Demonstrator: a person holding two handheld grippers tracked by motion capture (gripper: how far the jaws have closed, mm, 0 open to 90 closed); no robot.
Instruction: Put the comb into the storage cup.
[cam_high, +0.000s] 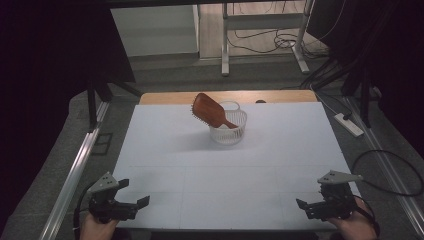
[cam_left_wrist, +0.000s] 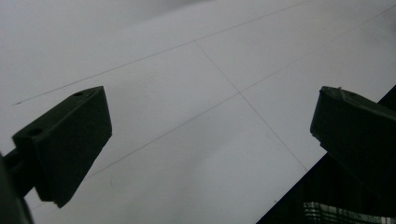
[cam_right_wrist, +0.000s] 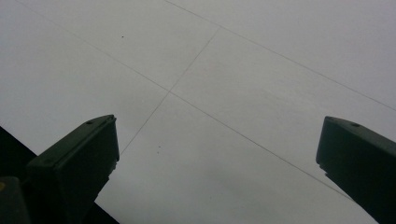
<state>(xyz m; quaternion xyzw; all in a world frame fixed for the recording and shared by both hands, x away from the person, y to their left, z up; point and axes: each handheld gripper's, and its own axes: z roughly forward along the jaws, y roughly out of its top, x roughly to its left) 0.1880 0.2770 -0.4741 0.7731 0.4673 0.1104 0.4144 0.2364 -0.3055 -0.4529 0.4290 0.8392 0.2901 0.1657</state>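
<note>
A brown wooden hairbrush (cam_high: 208, 110) leans head-up in a clear plastic basket (cam_high: 229, 132) at the far middle of the white table (cam_high: 200, 170). My left gripper (cam_high: 134, 193) rests at the near left corner, held by a hand, jaws spread wide with nothing between them. My right gripper (cam_high: 309, 196) sits at the near right corner, also open and empty. In the left gripper view the open left gripper (cam_left_wrist: 210, 140) looks down on bare white table (cam_left_wrist: 187, 93). In the right gripper view the open right gripper (cam_right_wrist: 217, 158) faces the same white surface (cam_right_wrist: 224, 84).
A strip of wooden tabletop (cam_high: 165, 97) shows behind the white sheet. On the floor lie cables (cam_high: 280, 40), a power strip (cam_high: 348, 124) at the right and metal rails (cam_high: 75, 170) along both sides. Dark curtains hang at the left and right.
</note>
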